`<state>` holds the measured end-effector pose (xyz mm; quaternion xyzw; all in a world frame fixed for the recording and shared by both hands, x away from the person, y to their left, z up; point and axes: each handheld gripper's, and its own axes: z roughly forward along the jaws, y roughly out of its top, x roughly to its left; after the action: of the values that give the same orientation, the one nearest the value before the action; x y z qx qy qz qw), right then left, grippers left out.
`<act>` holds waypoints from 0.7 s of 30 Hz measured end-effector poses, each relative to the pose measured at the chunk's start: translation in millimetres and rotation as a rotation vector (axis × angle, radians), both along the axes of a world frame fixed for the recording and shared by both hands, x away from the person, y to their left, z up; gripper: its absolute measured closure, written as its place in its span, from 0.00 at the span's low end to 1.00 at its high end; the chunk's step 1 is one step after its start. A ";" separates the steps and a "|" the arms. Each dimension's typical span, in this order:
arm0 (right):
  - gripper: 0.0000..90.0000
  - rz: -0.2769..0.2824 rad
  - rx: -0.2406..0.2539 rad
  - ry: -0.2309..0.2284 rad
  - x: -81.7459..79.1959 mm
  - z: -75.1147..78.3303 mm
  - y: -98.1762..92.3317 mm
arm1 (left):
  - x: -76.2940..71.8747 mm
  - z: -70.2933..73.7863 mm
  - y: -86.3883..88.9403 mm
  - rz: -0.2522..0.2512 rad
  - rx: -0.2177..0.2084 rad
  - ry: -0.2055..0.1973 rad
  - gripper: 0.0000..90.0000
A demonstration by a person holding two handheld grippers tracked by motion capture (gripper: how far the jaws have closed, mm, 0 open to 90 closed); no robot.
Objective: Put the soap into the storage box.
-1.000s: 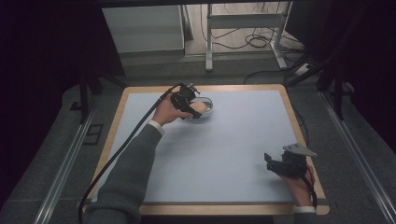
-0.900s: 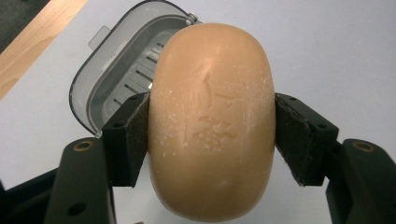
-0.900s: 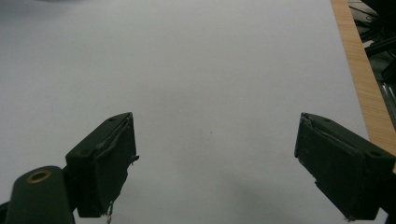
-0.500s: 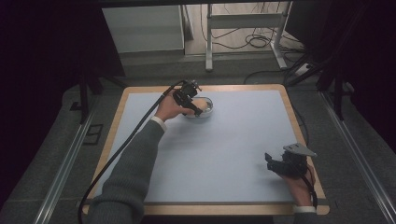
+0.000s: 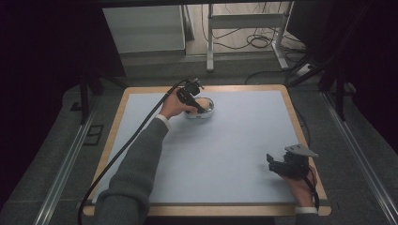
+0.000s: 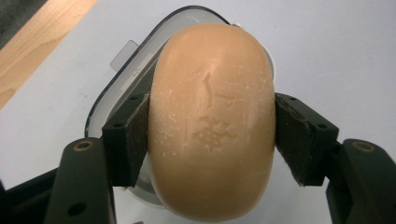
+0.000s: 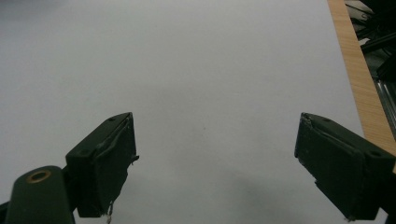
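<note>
A tan oval bar of soap (image 6: 212,121) fills the middle of the left gripper view, with my left gripper (image 6: 212,133) shut on it, one black pad pressed to each side. Just under the soap lies a clear soap dish (image 6: 109,100) with a dark rim. From above, the left gripper (image 5: 201,106) holds the soap (image 5: 203,101) over the dish (image 5: 208,112) at the far left-middle of the white mat. My right gripper (image 5: 273,164) rests near the front right corner, and its own view shows it (image 7: 215,163) open over bare mat.
The white mat (image 5: 234,140) lies on a wooden table (image 5: 112,136). The table's right edge (image 7: 359,79) runs close beside the right gripper. A black cable (image 5: 126,145) trails from the left gripper along the sleeve. Desk legs and cables stand on the floor beyond the table.
My left gripper has moved a little toward the near side and lower with the soap, down onto the dish. The right gripper has stayed where it was.
</note>
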<state>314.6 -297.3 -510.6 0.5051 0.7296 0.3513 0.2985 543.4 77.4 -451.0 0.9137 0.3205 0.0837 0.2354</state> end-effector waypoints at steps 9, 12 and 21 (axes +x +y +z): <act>0.14 -0.001 -0.002 0.003 0.2 -0.3 -0.8 | 6.4 -1.1 -0.9 -0.001 -0.002 -0.003 0.36; 0.14 -0.002 -0.003 0.003 0.3 -0.7 0.0 | 7.6 -3.1 -0.9 -0.003 0.003 0.002 0.36; 0.14 0.001 -0.003 0.015 0.9 -3.0 0.0 | 9.9 -14.2 -3.9 0.002 0.012 0.028 0.36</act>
<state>315.5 -297.3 -513.6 0.5069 0.7325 0.3467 0.2937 553.3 73.5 -465.2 0.9158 0.3243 0.0731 0.2254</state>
